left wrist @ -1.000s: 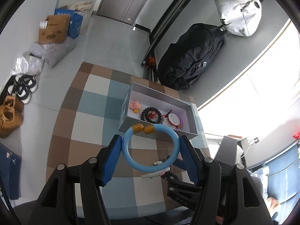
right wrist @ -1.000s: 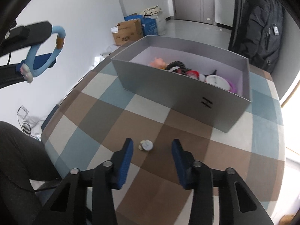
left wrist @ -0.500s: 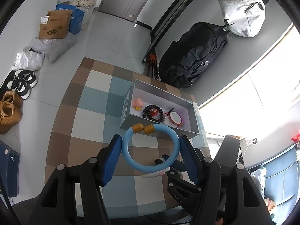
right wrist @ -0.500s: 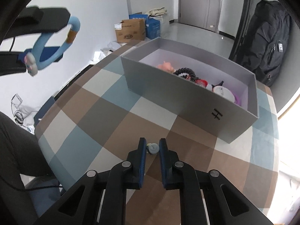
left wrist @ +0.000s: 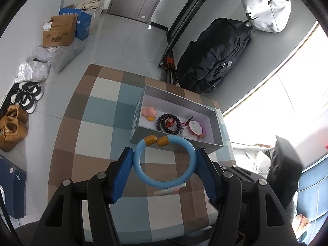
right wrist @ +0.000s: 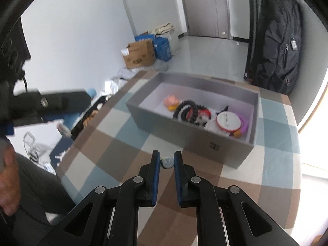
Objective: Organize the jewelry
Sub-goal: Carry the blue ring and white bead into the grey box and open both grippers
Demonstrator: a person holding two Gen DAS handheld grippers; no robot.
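My left gripper (left wrist: 164, 162) is shut on a light blue bangle (left wrist: 141, 168) with two mustard-yellow end caps, held high above the checkered table. A grey open box (left wrist: 176, 139) beyond it holds a pink charm (left wrist: 149, 111), a black bead bracelet (left wrist: 169, 123) and a round white-and-red piece (left wrist: 194, 127). My right gripper (right wrist: 166, 160) is shut on a small pale round charm (right wrist: 167, 162), held above the table just in front of the box (right wrist: 190, 139). A small white and pink clip (left wrist: 170, 190) lies on the table under the bangle.
The checkered tablecloth (right wrist: 114, 139) covers the table. A black backpack (left wrist: 213, 57) leans on the wall behind the table. Cardboard boxes (left wrist: 59, 30), bags and shoes (left wrist: 12, 125) lie on the floor at the left. The left gripper's body (right wrist: 47, 104) shows blurred at the left of the right wrist view.
My right gripper closed on the small round charm and lifted it toward the box. My left gripper rose higher with the bangle.
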